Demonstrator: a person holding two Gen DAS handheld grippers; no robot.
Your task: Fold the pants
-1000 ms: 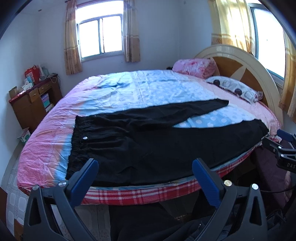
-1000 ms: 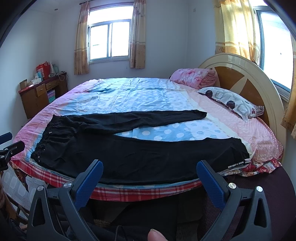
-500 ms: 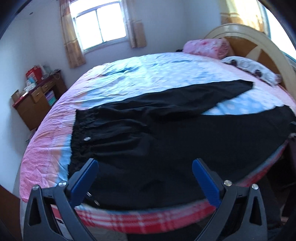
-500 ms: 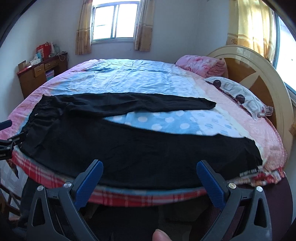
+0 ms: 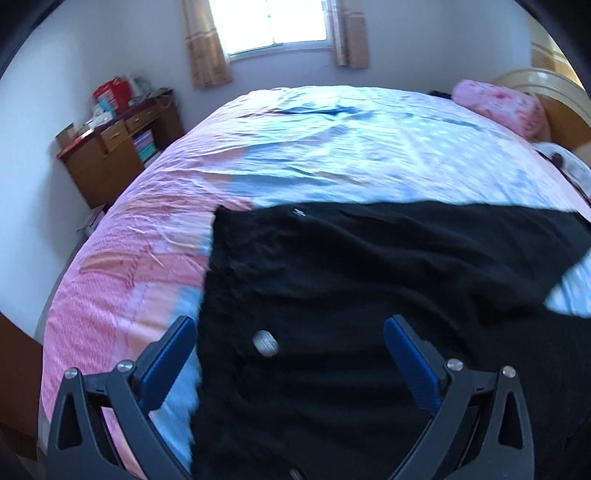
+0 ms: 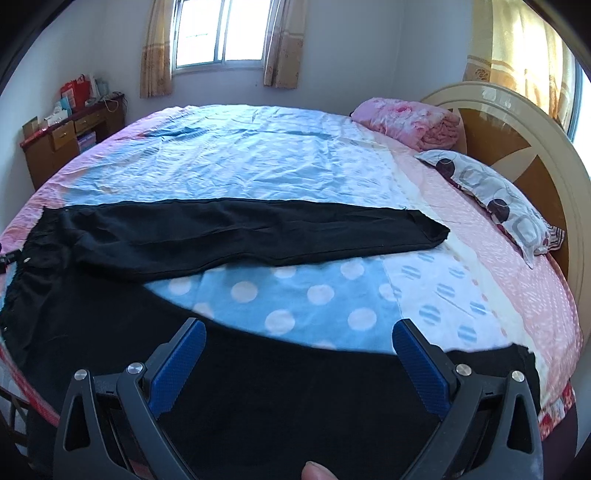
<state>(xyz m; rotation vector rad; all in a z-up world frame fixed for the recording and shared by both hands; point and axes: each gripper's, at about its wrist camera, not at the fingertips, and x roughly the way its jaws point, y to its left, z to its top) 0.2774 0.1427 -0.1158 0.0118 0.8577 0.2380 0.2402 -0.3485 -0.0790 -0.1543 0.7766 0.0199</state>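
Black pants (image 6: 236, 236) lie spread flat on a round bed (image 6: 258, 155), waistband at the left, legs splayed in a V toward the right. In the left wrist view the waist part (image 5: 351, 280) fills the foreground, with a metal button (image 5: 265, 342) near the waistband. My left gripper (image 5: 290, 332) is open and empty, hovering just over the waistband by the button. My right gripper (image 6: 297, 336) is open and empty over the near leg (image 6: 295, 398), close to the near bed edge. The left gripper's tip (image 6: 6, 256) shows at the waistband in the right wrist view.
A pink folded quilt (image 6: 406, 122) and a patterned pillow (image 6: 491, 192) lie by the headboard (image 6: 517, 129) at the right. A wooden desk (image 5: 110, 147) with clutter stands by the far-left wall. A window with curtains (image 6: 221, 33) is behind the bed.
Both grippers have moved forward and down over the bed. The left now hangs over the waistband, the right over the near leg. The pants have not moved.
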